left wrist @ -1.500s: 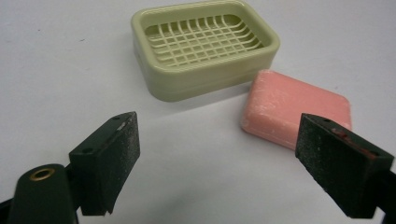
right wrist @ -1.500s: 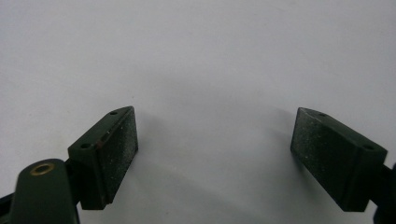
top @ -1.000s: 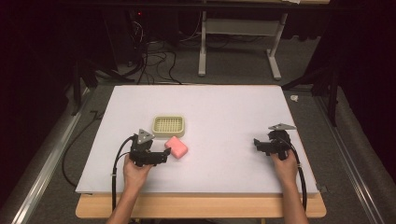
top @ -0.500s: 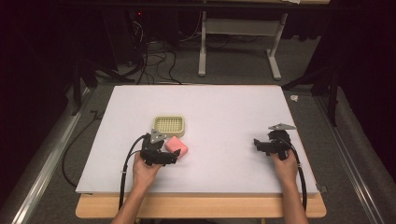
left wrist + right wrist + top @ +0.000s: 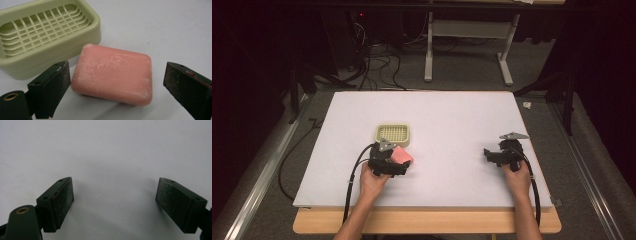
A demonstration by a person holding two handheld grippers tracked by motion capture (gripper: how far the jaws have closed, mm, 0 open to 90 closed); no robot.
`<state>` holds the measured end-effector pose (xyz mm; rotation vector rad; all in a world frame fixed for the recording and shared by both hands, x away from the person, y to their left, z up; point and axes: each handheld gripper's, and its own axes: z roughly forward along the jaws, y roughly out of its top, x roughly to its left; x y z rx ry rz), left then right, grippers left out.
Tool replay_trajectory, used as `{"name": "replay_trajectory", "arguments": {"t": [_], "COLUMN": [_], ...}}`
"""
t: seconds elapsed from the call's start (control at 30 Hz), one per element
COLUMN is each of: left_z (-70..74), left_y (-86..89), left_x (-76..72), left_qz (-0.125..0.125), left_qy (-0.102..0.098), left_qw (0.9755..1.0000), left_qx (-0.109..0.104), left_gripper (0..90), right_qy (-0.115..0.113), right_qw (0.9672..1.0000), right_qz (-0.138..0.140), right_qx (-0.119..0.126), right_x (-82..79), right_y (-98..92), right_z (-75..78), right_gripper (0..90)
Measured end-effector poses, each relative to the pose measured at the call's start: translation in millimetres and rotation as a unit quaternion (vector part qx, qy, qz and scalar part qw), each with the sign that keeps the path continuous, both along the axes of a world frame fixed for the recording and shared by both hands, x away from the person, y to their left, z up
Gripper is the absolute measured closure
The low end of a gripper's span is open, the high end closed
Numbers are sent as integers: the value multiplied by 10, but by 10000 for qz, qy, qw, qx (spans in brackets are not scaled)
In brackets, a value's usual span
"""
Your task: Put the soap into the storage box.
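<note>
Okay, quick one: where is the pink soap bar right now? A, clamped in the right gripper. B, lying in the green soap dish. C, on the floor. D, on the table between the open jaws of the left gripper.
D: the pink soap bar lies on the table between the left gripper's spread jaws, beside the empty soap dish.

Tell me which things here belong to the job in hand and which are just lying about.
In the job:
pink soap bar, lying between the open jaws of the left gripper
green soap dish, empty, just behind the bar

Lying about:
right gripper, open over bare white table top
cables on the floor
</note>
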<state>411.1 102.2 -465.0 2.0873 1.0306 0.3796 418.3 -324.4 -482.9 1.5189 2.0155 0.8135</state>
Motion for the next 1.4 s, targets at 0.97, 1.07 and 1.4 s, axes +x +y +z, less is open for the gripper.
{"name": "replay_trajectory", "arguments": {"t": [0.97,1.07,1.4], "left_z": [-133,-144,-139], "left_y": [-181,-193,-201], "left_x": [89,87,91], "left_qz": [-328,-379,-525], "left_qy": [71,88,227], "left_qw": [9976,9972,9964], "left_qx": [610,642,630], "left_gripper": [120,129,136], "right_qy": [1,6,6], "right_qw": [10000,10000,10000], "right_qz": [2,-2,-1], "right_qx": [1,5,6], "right_x": [0,-1,-1], "right_y": [0,1,1], "right_z": [0,0,0], "right_gripper": [154,155,154]}}
